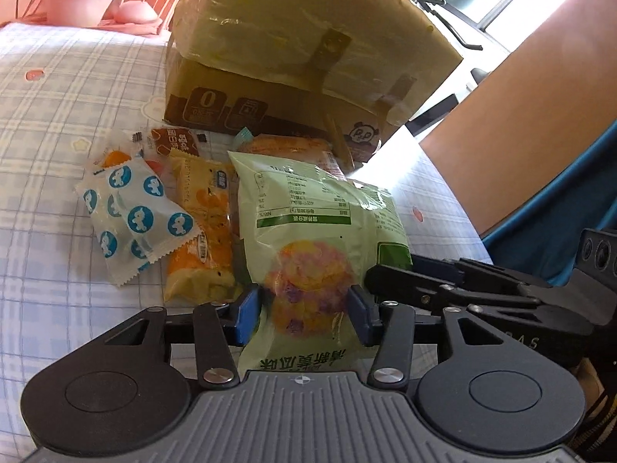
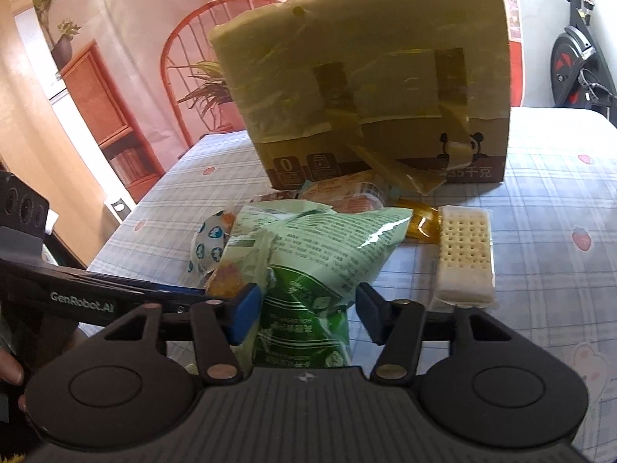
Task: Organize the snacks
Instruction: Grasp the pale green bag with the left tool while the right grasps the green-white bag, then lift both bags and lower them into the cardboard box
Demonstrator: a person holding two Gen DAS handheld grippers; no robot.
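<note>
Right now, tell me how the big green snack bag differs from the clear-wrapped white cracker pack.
The puffy light green snack bag is larger and opaque, covered in print; the flat clear-wrapped white cracker pack shows its dotted crackers through the wrap. The green bag sits between the fingers of both the left hand-held gripper and the right hand-held gripper; the cracker pack lies untouched beside it. Both sit on the checked tablecloth in front of the taped cardboard box.
</note>
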